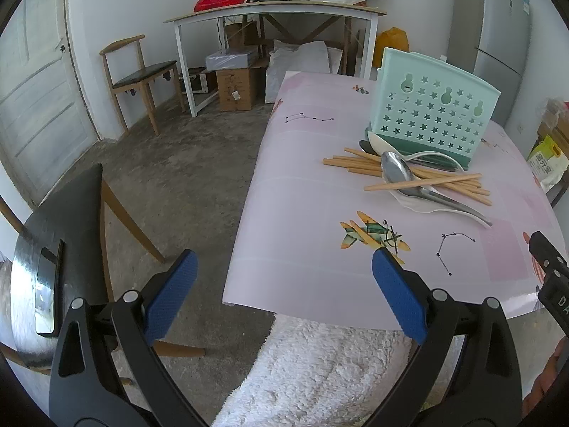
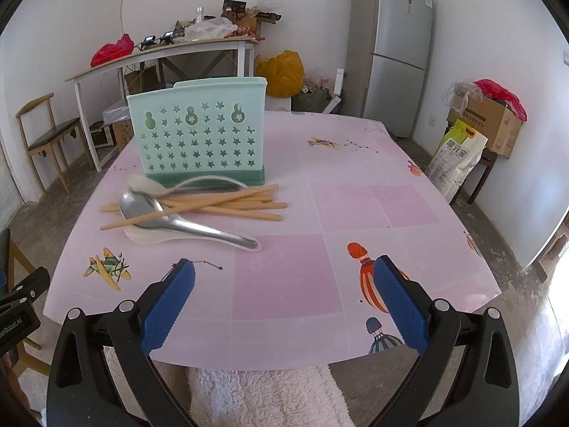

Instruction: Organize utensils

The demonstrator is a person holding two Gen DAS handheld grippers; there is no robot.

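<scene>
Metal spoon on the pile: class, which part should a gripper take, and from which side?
Probably the handle end of the metal spoon, approached from the near table edge. It points toward the open right gripper and lies clear of the chopsticks, one of which crosses the bowl. The handle is narrow; the bowl is wide and curved.

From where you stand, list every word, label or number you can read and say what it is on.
"enRobot.AI", cut off at the frame edge: on the left gripper's black body, seen from the right wrist.
"DA", cut off: on the right gripper's black body, seen from the left wrist.
Large characters on the white sack: too blurred to read.
Blue sticker on the fridge: too small.
Print on the cardboard box: too small.
</scene>
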